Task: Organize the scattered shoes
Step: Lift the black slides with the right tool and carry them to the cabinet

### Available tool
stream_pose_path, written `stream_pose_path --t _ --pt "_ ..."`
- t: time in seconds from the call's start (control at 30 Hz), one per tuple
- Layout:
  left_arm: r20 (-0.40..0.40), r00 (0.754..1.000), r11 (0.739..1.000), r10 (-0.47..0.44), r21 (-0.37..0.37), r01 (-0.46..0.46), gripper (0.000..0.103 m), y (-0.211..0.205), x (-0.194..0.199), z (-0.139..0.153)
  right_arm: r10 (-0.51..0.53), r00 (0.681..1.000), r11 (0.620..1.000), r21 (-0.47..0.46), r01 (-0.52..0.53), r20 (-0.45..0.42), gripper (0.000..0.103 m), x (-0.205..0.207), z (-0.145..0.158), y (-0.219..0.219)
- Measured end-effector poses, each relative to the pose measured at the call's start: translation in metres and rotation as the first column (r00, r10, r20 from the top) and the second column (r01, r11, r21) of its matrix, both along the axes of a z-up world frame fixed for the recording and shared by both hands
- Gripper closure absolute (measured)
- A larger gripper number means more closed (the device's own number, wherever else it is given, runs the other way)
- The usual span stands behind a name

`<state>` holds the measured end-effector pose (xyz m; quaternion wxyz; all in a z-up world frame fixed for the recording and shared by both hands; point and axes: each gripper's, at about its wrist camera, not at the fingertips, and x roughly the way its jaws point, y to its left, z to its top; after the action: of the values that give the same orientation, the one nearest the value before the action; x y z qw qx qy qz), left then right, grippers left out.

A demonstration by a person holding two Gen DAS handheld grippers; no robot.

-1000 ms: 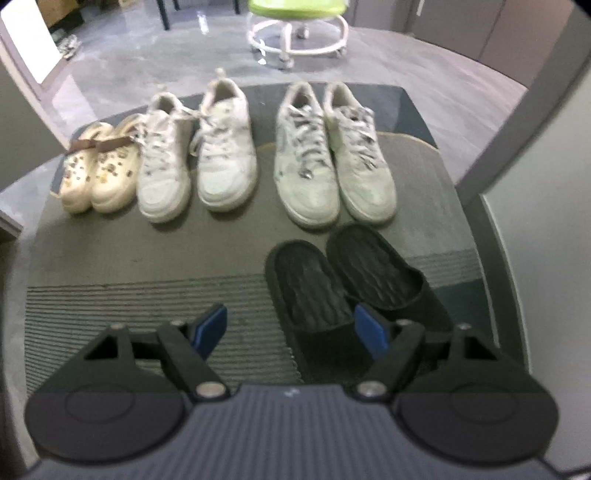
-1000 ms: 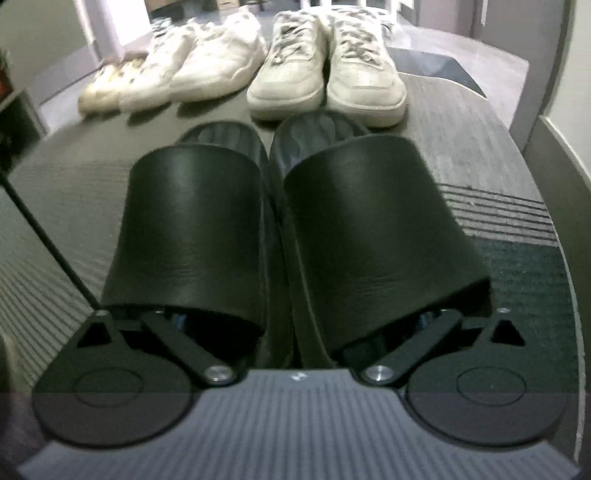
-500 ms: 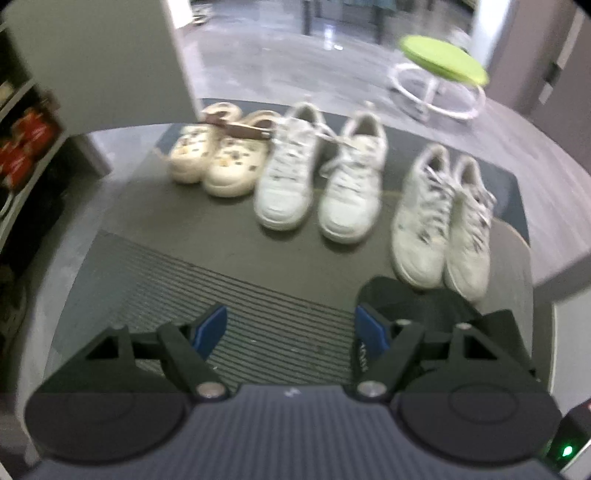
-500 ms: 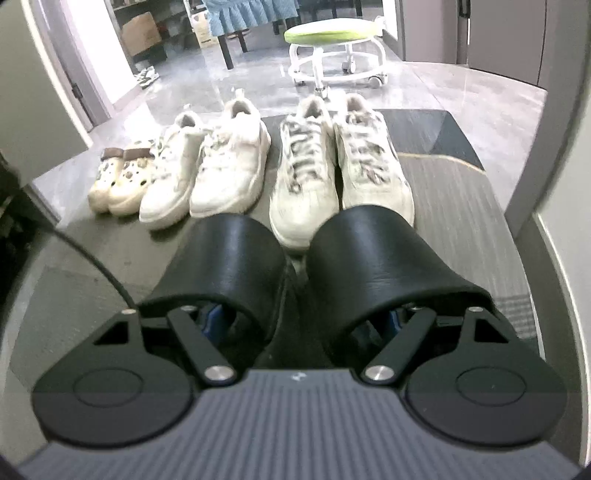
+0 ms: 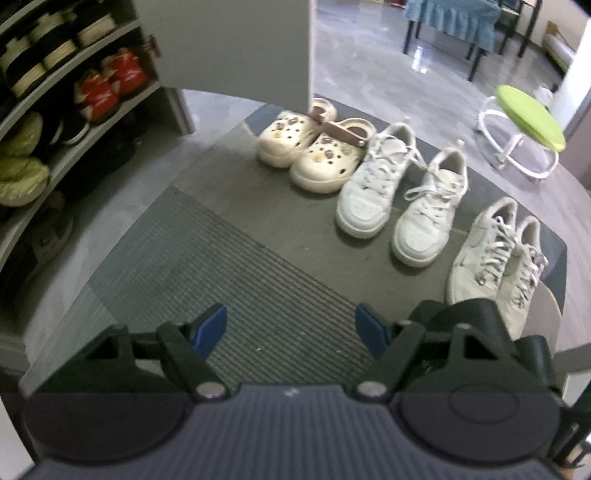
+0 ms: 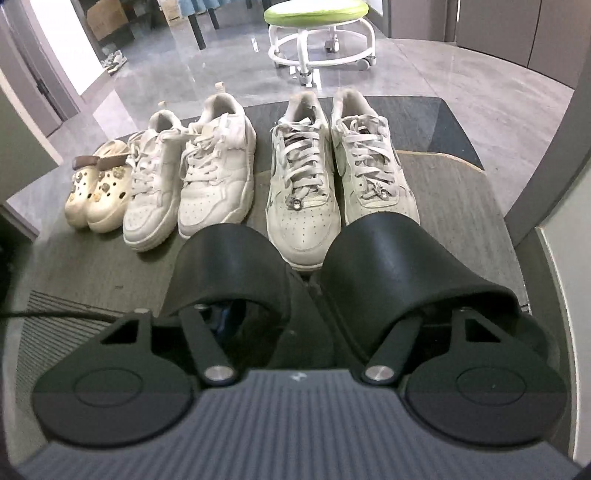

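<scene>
your right gripper has its fingers tucked into the pair of black slides, one finger under each strap, and the fingertips are hidden there, so you cannot tell how far apart they stand; the slides sit raised in front of the camera, close above the grey mat. your left gripper is spread wide with nothing between its blue pads, hanging over the ribbed part of the mat. in the left wrist view the black slides show just beside the right finger, at the near end of the row.

on the mat three pairs stand in a line, toes toward you: cream clogs with brown straps and charms on the left, chunky white sneakers in the middle, and flatter white lace-up sneakers on the right, each pair side by side. to the left an open shoe cabinet holds red sneakers and other shoes on its shelves. a green stool stands on the floor beyond the mat.
</scene>
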<state>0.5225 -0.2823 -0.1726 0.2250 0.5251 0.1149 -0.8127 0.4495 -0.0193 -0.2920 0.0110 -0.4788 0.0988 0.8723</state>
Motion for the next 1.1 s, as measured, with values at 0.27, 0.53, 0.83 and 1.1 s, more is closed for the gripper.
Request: stream_pose_path --t 0.27,0.53,0.83,1.1 --pt "0.018 0.996 0.996 0.084 -0.014 -0.084 0.025 -0.003 0.028 0.010 0.056 0.998 0.998 -0.038 -0.055 0.042 0.060 -0.006 0.035 0.015" --pt "0.031 0.983 0.983 0.181 -0.033 -0.180 0.025 -0.030 0.058 0.052 0.292 0.956 0.956 0.018 -0.292 0.001 0.060 -0.002 0.125 -0.012" --pt "-0.047 0.932 0.925 0.359 -0.117 -0.362 0.024 -0.134 0.093 0.150 0.563 0.824 0.826 0.024 -0.563 -0.067 0.060 -0.003 0.225 -0.106" --pt "-0.133 0.848 0.830 0.513 -0.175 -0.530 0.022 -0.211 0.146 0.200 0.789 0.583 0.595 0.001 -0.804 -0.192 0.060 0.005 0.321 -0.238"
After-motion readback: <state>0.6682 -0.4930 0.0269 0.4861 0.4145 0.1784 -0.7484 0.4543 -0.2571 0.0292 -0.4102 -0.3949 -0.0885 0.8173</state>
